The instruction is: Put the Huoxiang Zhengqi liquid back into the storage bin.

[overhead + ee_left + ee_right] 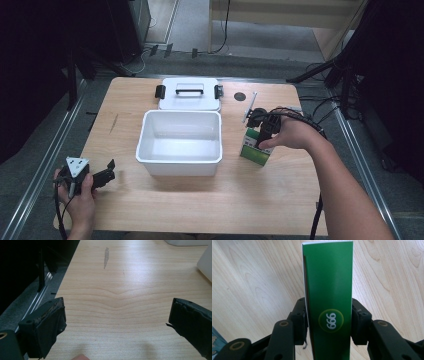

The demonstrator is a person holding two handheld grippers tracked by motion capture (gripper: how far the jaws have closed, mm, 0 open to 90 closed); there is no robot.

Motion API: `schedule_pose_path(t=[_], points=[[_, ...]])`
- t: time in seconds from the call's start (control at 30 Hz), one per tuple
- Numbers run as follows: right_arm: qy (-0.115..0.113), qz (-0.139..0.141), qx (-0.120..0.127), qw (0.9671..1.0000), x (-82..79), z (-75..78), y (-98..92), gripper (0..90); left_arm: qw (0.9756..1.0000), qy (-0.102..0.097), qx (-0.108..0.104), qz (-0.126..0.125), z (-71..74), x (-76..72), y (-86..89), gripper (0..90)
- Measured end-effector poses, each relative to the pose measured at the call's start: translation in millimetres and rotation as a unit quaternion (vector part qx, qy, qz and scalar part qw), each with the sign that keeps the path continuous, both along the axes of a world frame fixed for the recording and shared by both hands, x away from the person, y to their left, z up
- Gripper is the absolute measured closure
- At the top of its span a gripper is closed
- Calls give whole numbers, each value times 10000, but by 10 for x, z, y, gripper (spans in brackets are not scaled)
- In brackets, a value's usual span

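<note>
Desk scene: right gripper (328, 322) clamped on green box (328, 290), not yet in bin (145, 135); left gripper (117, 322) apart, idle.

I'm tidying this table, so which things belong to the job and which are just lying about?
In the job:
- green box, held by the right gripper
- white bin, open, likely its target

Lying about:
- lid behind the bin
- left gripper, open, idle

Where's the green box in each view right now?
High view: green box right of the white bin, under the right gripper.
Right gripper view: centre, jaws pressed on both sides.
Left gripper view: not in it.
Shared landmark: the wooden table.
</note>
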State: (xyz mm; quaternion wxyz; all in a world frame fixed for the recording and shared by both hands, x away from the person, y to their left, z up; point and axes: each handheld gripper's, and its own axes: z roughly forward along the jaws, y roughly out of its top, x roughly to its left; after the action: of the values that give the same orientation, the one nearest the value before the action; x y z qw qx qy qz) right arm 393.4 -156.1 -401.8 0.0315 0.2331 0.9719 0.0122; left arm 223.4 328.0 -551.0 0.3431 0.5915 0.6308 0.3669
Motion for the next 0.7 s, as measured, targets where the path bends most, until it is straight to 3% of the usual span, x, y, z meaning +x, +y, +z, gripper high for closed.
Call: schedule_pose_path(t=[0.7], points=[[13, 52, 138, 9999, 10, 7, -21, 626, 10000, 4, -24, 4, 1, 3, 7, 17]])
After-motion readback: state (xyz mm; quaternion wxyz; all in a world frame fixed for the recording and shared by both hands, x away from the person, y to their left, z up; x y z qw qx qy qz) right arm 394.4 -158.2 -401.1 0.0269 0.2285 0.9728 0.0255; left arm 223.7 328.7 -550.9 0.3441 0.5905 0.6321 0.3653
